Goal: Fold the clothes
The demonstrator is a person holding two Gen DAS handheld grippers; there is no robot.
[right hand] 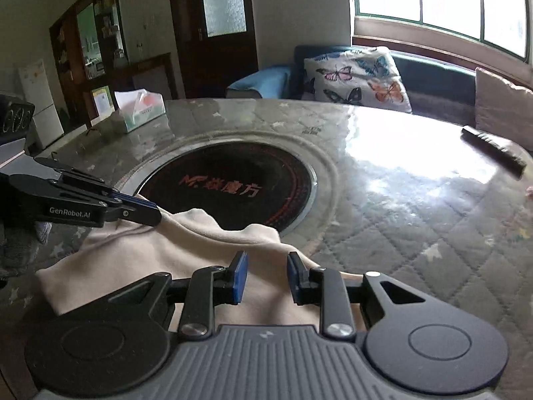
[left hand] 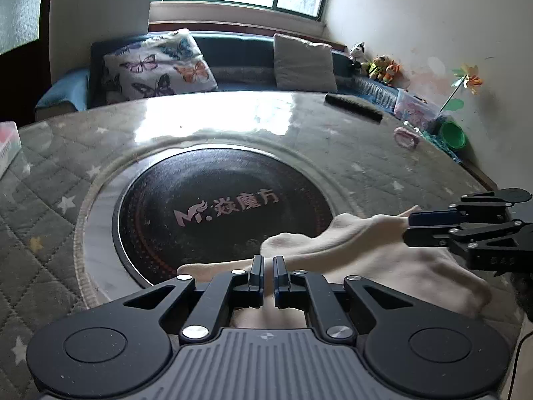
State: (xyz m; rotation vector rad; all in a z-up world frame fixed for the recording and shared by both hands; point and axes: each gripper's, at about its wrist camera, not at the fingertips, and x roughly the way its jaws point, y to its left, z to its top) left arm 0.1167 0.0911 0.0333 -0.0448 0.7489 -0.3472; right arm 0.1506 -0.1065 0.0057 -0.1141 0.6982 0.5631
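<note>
Cream-coloured soft knit garment (left hand: 349,253) lies crumpled on the near side of the round table with the grey quilted star-print cover under a glossy clear sheet (left hand: 299,153), its far edge lapping onto the black round hotplate with pink lettering (left hand: 220,213) set in the table's middle. The left gripper (left hand: 269,271) has its jaws pressed nearly together on a fold of the cloth, which runs up between the pads, so it is clenched on the garment. The right gripper (right hand: 267,275) hovers over the same cloth with its blue pads (right hand: 240,275) a modest gap apart; the fabric lies under them and I cannot tell whether they pinch it. The cloth looks light, limp and thick enough to bunch, so it will sag and drag rather than hold a line, and the glossy sheet probably lets it slide easily. Good holds would be hems or corners, one per gripper and well apart, so the cloth pulls flat before any fold is made.
</note>
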